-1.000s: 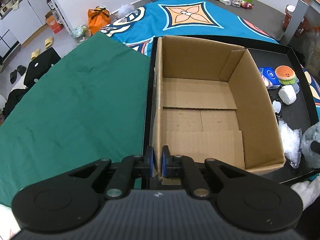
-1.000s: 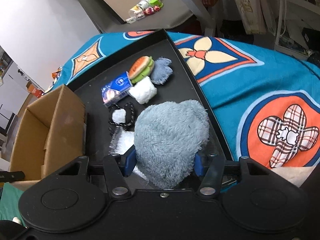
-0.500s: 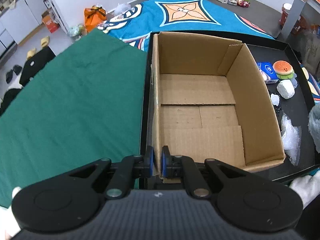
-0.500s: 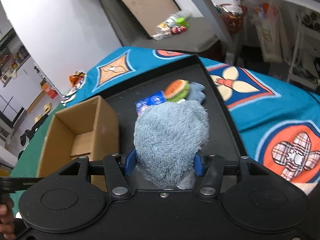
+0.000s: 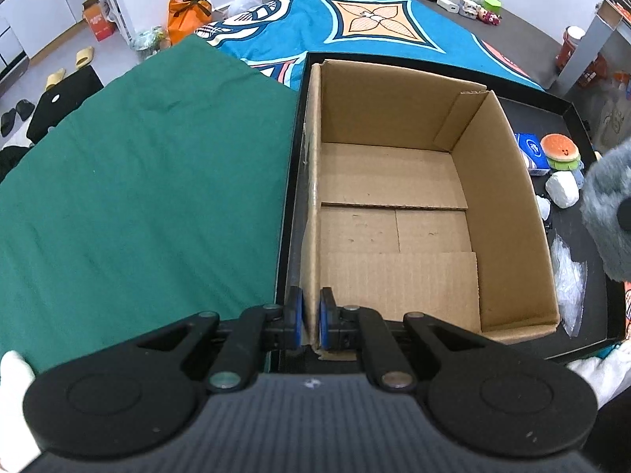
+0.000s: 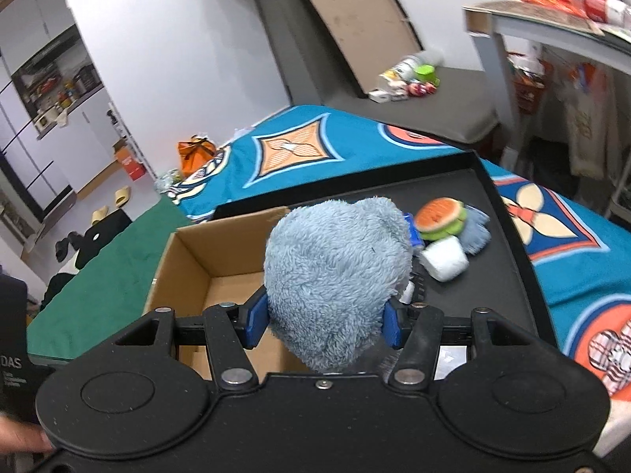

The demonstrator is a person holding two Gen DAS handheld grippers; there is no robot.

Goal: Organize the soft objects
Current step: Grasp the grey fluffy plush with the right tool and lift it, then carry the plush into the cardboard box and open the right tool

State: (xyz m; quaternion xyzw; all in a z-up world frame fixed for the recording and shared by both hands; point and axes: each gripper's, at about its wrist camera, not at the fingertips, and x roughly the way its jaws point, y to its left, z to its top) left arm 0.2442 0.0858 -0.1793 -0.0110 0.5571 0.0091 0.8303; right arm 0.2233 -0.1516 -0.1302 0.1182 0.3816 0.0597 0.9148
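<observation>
Pinching the near left wall of the cardboard box (image 5: 394, 213) in my left gripper (image 5: 310, 321), I hold the fluffy blue plush (image 6: 335, 276) clamped in my right gripper (image 6: 323, 321), above the box's right edge, beside the burger toy (image 6: 439, 216) on the black tray (image 6: 508, 244).

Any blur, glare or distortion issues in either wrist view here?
Left wrist view: sharp, evenly lit, fisheye bowing the brown cardboard box and green cloth. Right wrist view: motion smear on the background shelves, while the fluffy blue-grey plush stays crisp.
</observation>
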